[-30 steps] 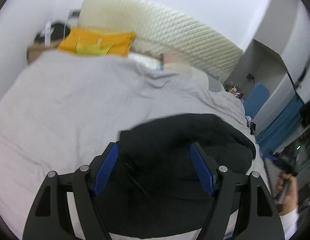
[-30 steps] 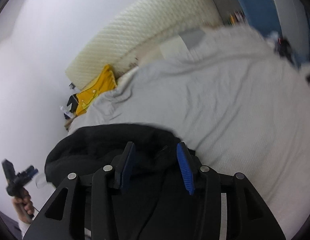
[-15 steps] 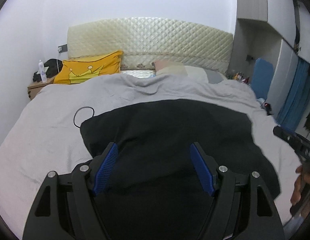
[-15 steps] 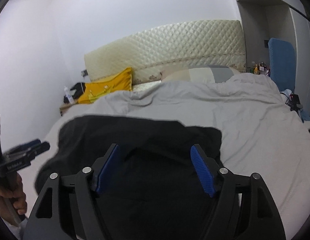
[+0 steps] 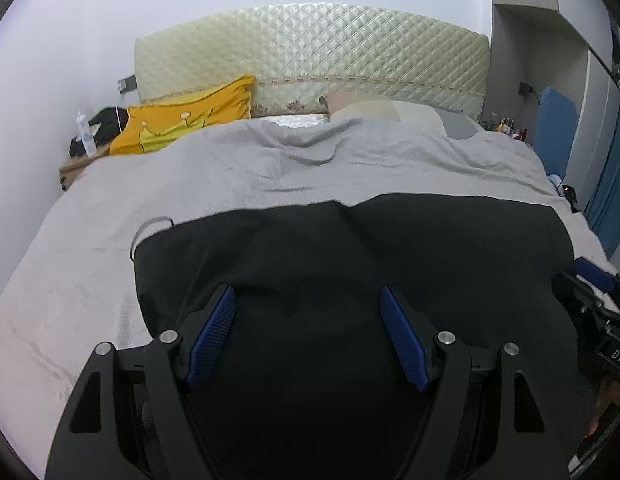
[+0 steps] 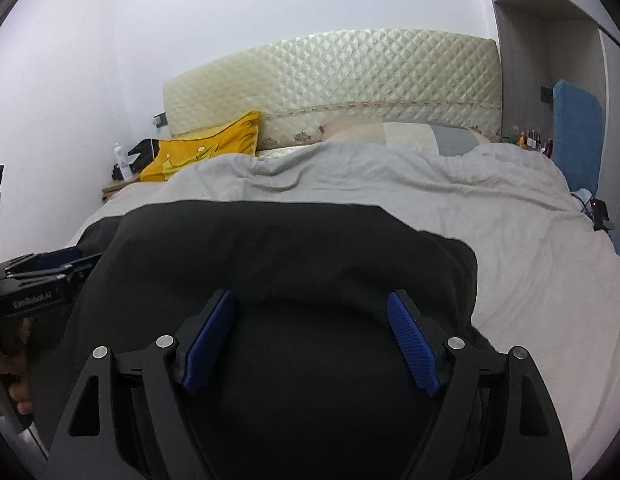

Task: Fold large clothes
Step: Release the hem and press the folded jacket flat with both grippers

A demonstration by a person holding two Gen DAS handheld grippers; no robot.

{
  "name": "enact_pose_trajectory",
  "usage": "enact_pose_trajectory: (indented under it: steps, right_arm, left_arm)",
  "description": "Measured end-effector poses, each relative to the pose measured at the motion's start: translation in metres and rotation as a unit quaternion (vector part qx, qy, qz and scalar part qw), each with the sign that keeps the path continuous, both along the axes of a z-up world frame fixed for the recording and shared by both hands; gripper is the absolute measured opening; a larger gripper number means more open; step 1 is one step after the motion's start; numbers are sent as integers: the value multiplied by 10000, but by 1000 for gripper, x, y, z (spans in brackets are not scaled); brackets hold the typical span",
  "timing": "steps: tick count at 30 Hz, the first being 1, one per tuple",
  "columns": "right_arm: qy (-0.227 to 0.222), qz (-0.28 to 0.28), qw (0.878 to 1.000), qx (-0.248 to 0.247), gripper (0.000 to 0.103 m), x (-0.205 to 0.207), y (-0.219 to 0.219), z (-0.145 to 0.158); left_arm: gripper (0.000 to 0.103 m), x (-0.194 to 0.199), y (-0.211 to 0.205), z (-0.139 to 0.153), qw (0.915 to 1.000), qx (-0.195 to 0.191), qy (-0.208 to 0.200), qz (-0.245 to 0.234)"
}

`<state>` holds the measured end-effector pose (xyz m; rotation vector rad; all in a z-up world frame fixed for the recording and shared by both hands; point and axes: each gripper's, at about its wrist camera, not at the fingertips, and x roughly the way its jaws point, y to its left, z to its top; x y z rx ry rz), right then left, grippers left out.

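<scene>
A black garment (image 5: 350, 264) lies spread on the grey bedcover (image 5: 269, 168) at the near end of the bed, well short of the yellow pillow (image 5: 189, 124). The left hand-held gripper (image 5: 307, 336) hangs over it with jaws wide apart, gripping nothing. The right hand-held gripper (image 6: 310, 340) is opening; cloth shows between its 2 pads, apparently untouched, though the dark fabric makes that hard to judge.

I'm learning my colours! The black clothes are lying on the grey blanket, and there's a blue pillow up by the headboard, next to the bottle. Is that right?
Almost. The pillow isn't blue, it's yellow, as the left wrist view shows. The rest is right: the black clothes lie on the grey blanket, and the pillow is by the headboard, next to the bottle.
</scene>
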<state>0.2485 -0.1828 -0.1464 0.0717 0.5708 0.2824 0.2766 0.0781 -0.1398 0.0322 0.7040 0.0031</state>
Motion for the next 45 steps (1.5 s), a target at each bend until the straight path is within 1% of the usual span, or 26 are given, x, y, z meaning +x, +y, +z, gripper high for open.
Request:
enact_pose_trajectory:
  steps: [5, 9, 17, 20, 23, 26, 30, 32, 34, 37, 39, 41, 43, 45]
  right_arm:
    - [91, 14, 10000, -18, 80, 24, 8, -5]
    - [230, -14, 9997, 28, 81, 45, 8, -10]
    - [631, -28, 9979, 163, 86, 73, 5, -18]
    - [741, 15, 9972, 117, 89, 82, 9, -25]
    - [789, 70, 9967, 165, 93, 91, 11, -32]
    - [869, 139, 9960, 176, 94, 98, 15, -37]
    - [943, 189, 9951, 216, 94, 97, 11, -39]
    - [944, 225, 9951, 191, 94, 94, 10, -36]
    - [908, 296, 9953, 145, 94, 90, 11, -32]
    - [794, 383, 9960, 152, 94, 82, 5, -22]
    - [630, 340, 9974, -16, 95, 73, 1, -14]
    - [488, 299, 9982, -167, 98, 65, -4, -8]
    - [401, 196, 9987, -227, 101, 60, -11, -6]
    - [364, 100, 9989, -266, 102, 57, -20, -6]
  left_arm:
    - [75, 17, -6, -4, 9998, 157, -47, 75]
    - [75, 35, -3, -7, 9998, 43, 89, 161]
    - [75, 59, 0, -10, 9992, -20, 335, 238]
    - [75, 68, 2, -17, 9989, -16, 387, 282]
    - [77, 74, 1, -28, 9983, 153, 430, 373]
    - [77, 81, 2, -37, 9976, 185, 536, 400]
    - [78, 77, 2, -38, 9981, 173, 457, 385]
    - [78, 73, 5, -36, 9983, 74, 454, 354]
    - [78, 69, 11, -33, 9983, -35, 464, 341]
    - [79, 59, 18, -26, 9985, -74, 471, 274]
    - [80, 52, 24, -18, 9988, 23, 373, 301]
    - [81, 43, 35, -12, 9988, 138, 245, 395]
    - [81, 40, 47, -10, 9983, 186, 201, 505]
    - [81, 40, 53, -11, 9977, 270, 194, 593]
